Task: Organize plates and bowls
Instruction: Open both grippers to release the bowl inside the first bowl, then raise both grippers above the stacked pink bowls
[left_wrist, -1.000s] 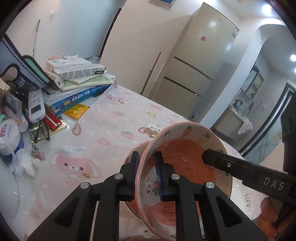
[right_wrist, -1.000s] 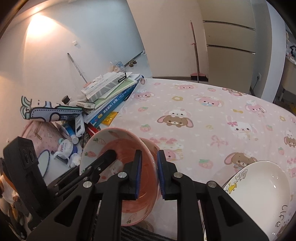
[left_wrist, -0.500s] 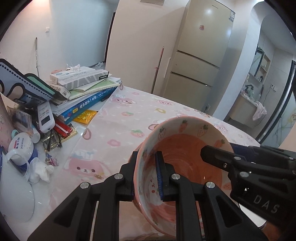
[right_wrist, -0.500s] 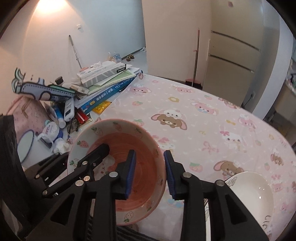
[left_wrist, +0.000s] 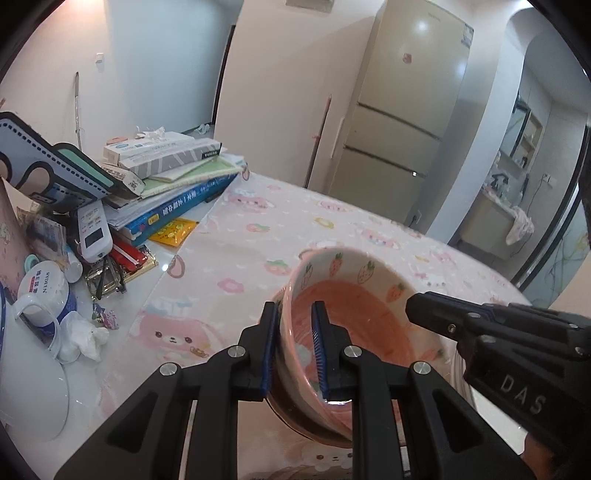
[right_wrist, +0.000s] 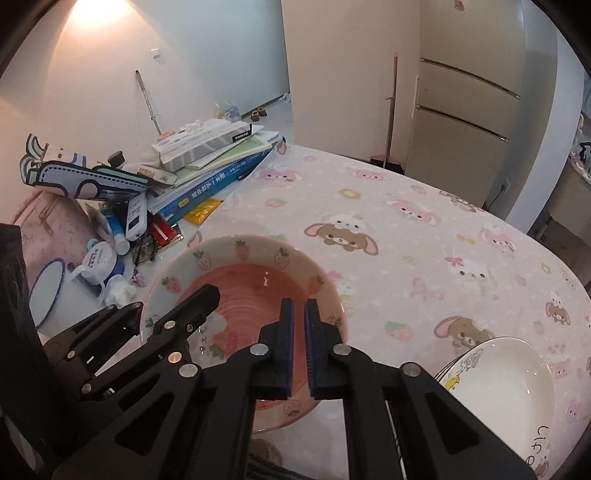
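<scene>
A pink bowl with strawberry prints (left_wrist: 362, 310) is held above the pink tablecloth. My left gripper (left_wrist: 295, 347) is shut on its near rim, one finger outside and one inside. The bowl also shows in the right wrist view (right_wrist: 251, 288), with the left gripper (right_wrist: 184, 314) on its left rim. My right gripper (right_wrist: 299, 343) hovers over the bowl with its pads nearly together and nothing between them. A white bowl with a cartoon print (right_wrist: 506, 373) sits on a stack of dishes at the lower right.
A pile of books and boxes (right_wrist: 214, 155) lies at the table's far left, with a remote, a white mug (left_wrist: 44, 295), glasses and small clutter beside it. A white plate (left_wrist: 29, 391) sits at the left edge. A fridge (left_wrist: 402, 122) stands behind the table.
The left gripper has lifted the pink bowl and levelled it somewhat. The right gripper opened off the bowl's rim, rose above the bowl and closed again, empty.
</scene>
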